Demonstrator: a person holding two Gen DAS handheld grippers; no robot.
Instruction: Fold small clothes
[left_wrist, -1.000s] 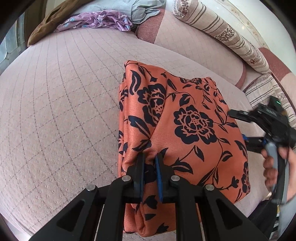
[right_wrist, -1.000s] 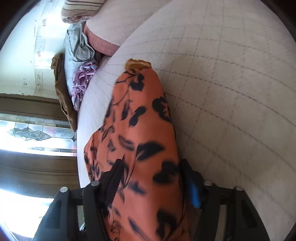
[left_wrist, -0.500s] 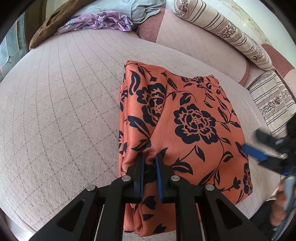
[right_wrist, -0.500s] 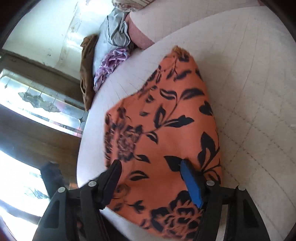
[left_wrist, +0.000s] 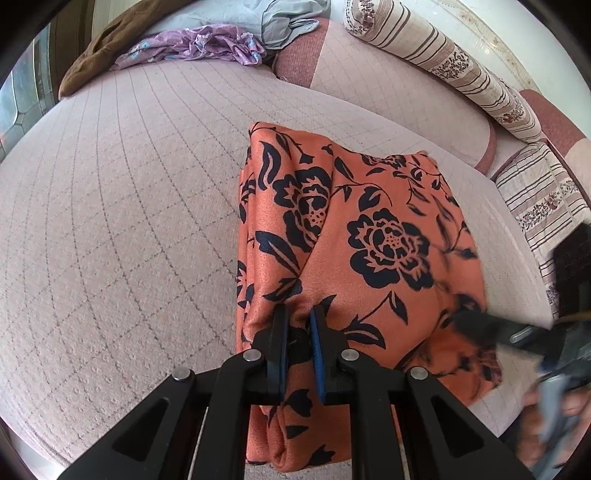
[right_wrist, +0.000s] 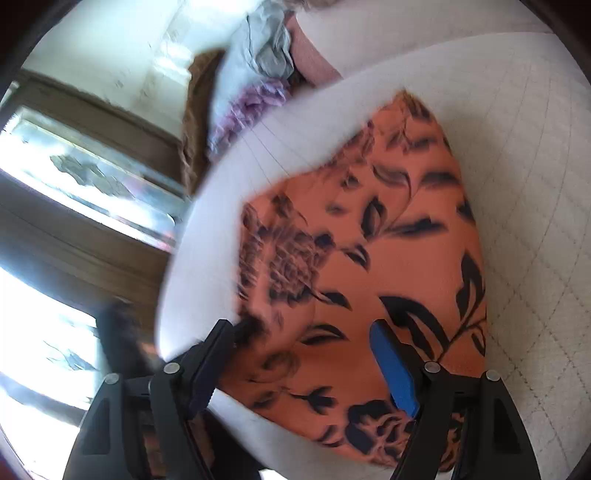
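A folded orange garment with black flowers (left_wrist: 369, 243) lies on the pale quilted cushion (left_wrist: 129, 221). My left gripper (left_wrist: 299, 321) is shut on a pinch of its near left edge. My right gripper (right_wrist: 306, 332) is open and empty; its jaws stand wide apart over the garment's (right_wrist: 388, 240) near end, and this view is blurred. In the left wrist view the right gripper (left_wrist: 476, 325) shows blurred at the garment's right front corner.
A purple garment (left_wrist: 199, 40), a grey-blue one (left_wrist: 280, 18) and a brown one (left_wrist: 99, 51) are piled at the cushion's far edge. Striped bolsters (left_wrist: 443, 59) line the back right. A window (right_wrist: 81, 177) is to the left in the right wrist view.
My right gripper has let go of the garment, swung around and moved down to its right front corner. The left gripper has kept its pinch and stayed put.
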